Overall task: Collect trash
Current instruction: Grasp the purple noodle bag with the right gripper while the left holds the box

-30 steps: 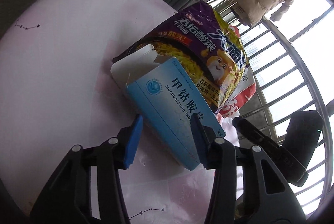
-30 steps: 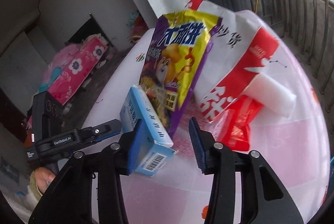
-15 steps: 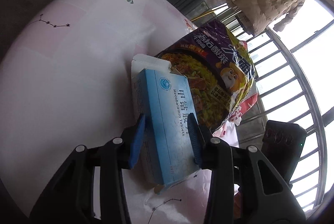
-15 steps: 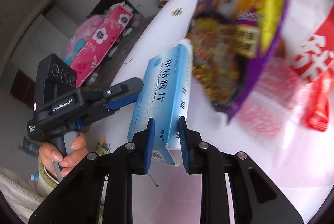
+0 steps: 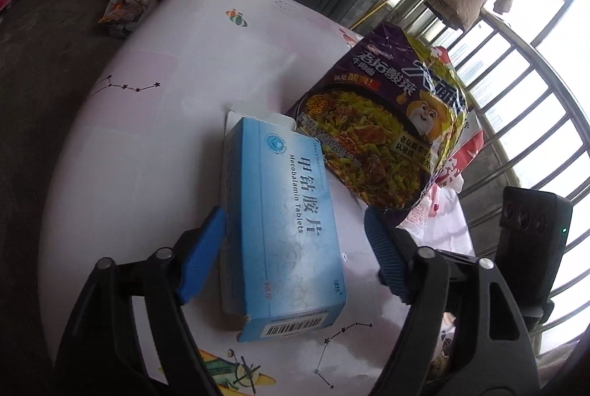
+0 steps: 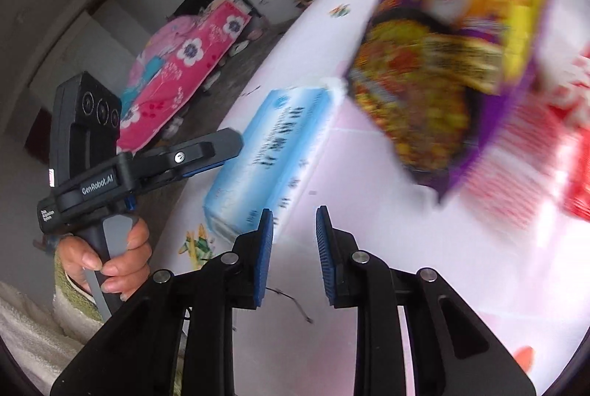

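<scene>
While both jaws gape, glossy cardboard medicine box point(image 5: 280, 222) lies flat, crinkled foil noodle bag point(image 5: 387, 134) beside.

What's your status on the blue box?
Both tongs open, left astride blue box, right empty. Box lies on table. Noodle packet crowds its far end.

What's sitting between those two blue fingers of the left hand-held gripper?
A blue medicine box lies on the pink table between the open fingers of the left hand-held gripper; the left wrist view shows it. One finger is against its side.
</scene>
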`<state>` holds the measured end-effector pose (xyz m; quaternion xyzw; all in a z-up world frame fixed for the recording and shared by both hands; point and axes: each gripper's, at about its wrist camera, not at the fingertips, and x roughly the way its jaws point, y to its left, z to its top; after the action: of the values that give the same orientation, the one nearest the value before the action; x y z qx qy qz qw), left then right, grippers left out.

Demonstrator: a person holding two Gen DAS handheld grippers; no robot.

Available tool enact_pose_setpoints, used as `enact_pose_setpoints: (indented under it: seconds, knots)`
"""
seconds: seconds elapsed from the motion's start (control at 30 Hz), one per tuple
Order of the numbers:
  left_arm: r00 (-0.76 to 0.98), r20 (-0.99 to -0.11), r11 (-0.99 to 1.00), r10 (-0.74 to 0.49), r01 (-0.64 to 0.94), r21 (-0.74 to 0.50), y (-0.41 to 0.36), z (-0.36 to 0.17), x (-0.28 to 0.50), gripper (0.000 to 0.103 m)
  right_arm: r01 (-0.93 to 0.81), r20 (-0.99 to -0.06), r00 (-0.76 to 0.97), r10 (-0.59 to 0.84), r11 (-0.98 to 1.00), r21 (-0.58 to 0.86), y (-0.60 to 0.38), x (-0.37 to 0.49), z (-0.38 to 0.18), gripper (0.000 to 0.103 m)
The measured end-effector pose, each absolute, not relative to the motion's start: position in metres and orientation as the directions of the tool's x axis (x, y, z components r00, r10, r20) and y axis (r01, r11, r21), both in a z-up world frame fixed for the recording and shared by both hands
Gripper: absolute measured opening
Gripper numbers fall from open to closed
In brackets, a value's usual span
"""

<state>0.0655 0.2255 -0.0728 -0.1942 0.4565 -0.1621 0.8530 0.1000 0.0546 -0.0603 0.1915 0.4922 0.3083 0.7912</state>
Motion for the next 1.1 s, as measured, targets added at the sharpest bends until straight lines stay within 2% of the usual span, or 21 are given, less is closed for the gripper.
enact_pose_setpoints:
  seconds: [0.2,0.27,0.33,0.7,1.0,1.1]
  knots:
    - [0.493,-0.775,0.915,-0.395,0.135,-0.38,0.197,-0.086,0.08,0.083,-0.119,-0.693,0.445,0.567,0.805,0.582,-0.002,0.093,-0.057,0.027]
    - [0.486,-0.797,0.932,-0.357,0.136,-0.335,0.193,-0.091,0.081,0.083,-0.083,-0.688,0.487,0.539,0.812,0.578,-0.014,0.095,-0.052,0.036]
    - [0.494,-0.81,0.949,-0.314,0.139,-0.283,0.189,-0.09,0.081,0.083,-0.065,-0.681,0.517,0.519,0.817,0.573,-0.014,0.098,-0.048,0.039]
    - [0.473,-0.849,0.971,-0.237,0.137,-0.194,0.185,-0.083,0.083,0.083,0.036,-0.671,0.511,0.537,0.766,0.641,-0.029,0.141,-0.058,0.04]
    - [0.461,-0.868,0.98,-0.182,0.156,-0.122,0.173,-0.091,0.08,0.083,0.028,-0.684,0.429,0.591,0.748,0.664,0.0,0.165,-0.067,0.038]
    - [0.488,-0.865,0.983,-0.113,0.182,-0.025,0.16,-0.096,0.074,0.084,0.023,-0.699,0.406,0.588,0.759,0.651,0.003,0.167,-0.066,0.034]
